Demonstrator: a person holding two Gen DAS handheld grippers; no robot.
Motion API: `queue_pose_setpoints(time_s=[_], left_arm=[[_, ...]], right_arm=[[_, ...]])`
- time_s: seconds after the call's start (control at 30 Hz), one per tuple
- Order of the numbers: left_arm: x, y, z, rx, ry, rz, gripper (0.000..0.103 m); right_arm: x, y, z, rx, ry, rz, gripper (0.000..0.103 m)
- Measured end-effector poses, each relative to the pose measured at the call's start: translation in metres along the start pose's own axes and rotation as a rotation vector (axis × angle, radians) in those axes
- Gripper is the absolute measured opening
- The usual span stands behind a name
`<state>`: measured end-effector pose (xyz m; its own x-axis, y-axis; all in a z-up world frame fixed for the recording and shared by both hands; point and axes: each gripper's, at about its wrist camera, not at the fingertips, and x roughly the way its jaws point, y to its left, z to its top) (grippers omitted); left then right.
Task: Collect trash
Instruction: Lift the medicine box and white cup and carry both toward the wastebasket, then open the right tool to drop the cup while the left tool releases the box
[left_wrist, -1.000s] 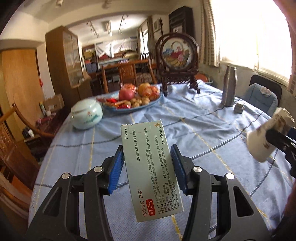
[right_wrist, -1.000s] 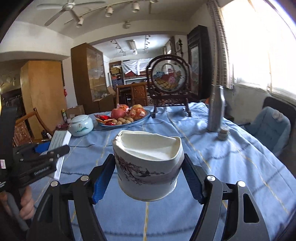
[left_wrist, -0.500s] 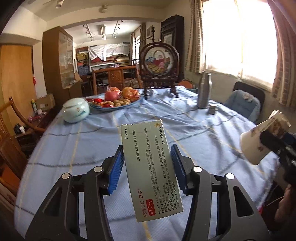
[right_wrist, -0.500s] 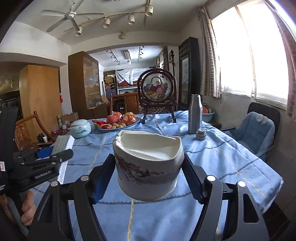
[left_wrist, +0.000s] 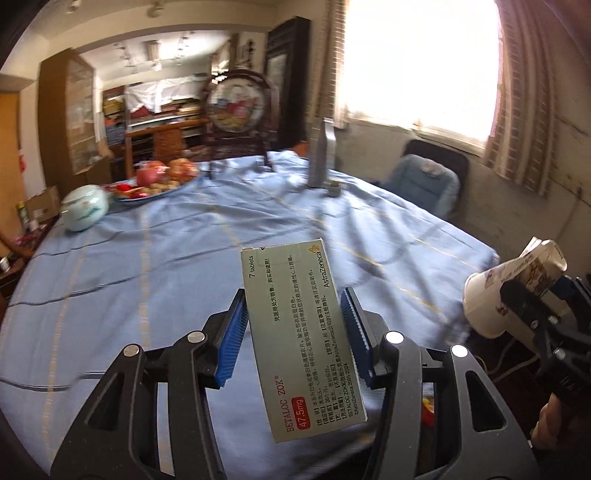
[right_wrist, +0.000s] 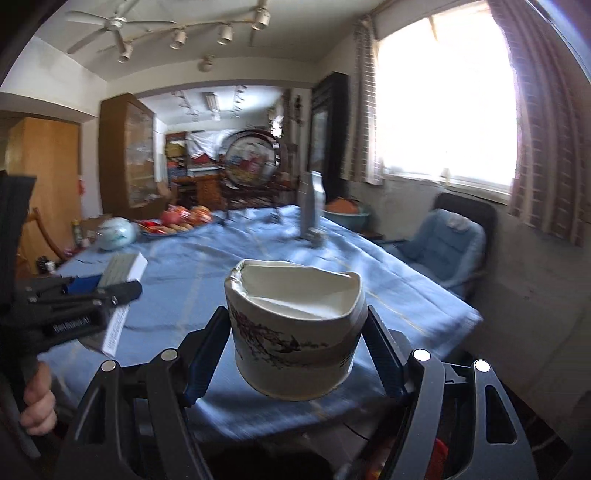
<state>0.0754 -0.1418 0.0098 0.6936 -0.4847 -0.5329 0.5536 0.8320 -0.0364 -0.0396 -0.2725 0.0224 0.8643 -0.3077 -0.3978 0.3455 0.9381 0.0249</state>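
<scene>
Daylight blows out the curtained window (right_wrist: 447, 110); motion blur smears the blue checked tablecloth (left_wrist: 166, 258), fisheye bending and darkening the edges.

My right gripper (right_wrist: 295, 354) clamped on a crumpled paper cup (right_wrist: 295, 328) above the near edge of the blue table (right_wrist: 207, 269), my left gripper (right_wrist: 96, 295) at left gripping a white box (right_wrist: 123, 266), steel bottle (right_wrist: 312, 206) far behind.
</scene>
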Motion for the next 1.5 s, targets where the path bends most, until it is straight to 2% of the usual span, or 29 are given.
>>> queue_pose_setpoints(time_s=[0.2,0.4,0.7,0.9,0.97,1.13,1.27,1.5], left_arm=[[0.016,-0.07,-0.004,0.101,0.031,-0.104,0.051],[0.037,-0.132,-0.008,0.18,0.073,-0.198,0.051],[0.074,-0.216,-0.028,0.293,0.159,-0.309,0.051],[0.093,-0.241,-0.041,0.335,0.197,-0.344,0.051],[0.1,-0.244,-0.044,0.341,0.218,-0.353,0.051],[0.11,-0.251,-0.051,0.368,0.241,-0.358,0.051],[0.12,-0.266,-0.064,0.405,0.278,-0.373,0.051],[0.147,-0.304,-0.091,0.47,0.355,-0.41,0.051]], right_arm=[[-0.005,-0.064,-0.039,0.077,0.074,-0.124,0.072],[0.012,-0.119,-0.073,0.159,0.153,-0.218,0.072],[0.062,-0.195,-0.135,0.329,0.331,-0.263,0.072],[0.099,-0.222,-0.167,0.407,0.44,-0.244,0.074],[0.107,-0.229,-0.175,0.44,0.46,-0.262,0.077],[0.084,-0.239,-0.173,0.507,0.384,-0.282,0.078],[0.058,-0.246,-0.167,0.557,0.294,-0.321,0.086],[0.039,-0.269,-0.168,0.57,0.256,-0.379,0.086]])
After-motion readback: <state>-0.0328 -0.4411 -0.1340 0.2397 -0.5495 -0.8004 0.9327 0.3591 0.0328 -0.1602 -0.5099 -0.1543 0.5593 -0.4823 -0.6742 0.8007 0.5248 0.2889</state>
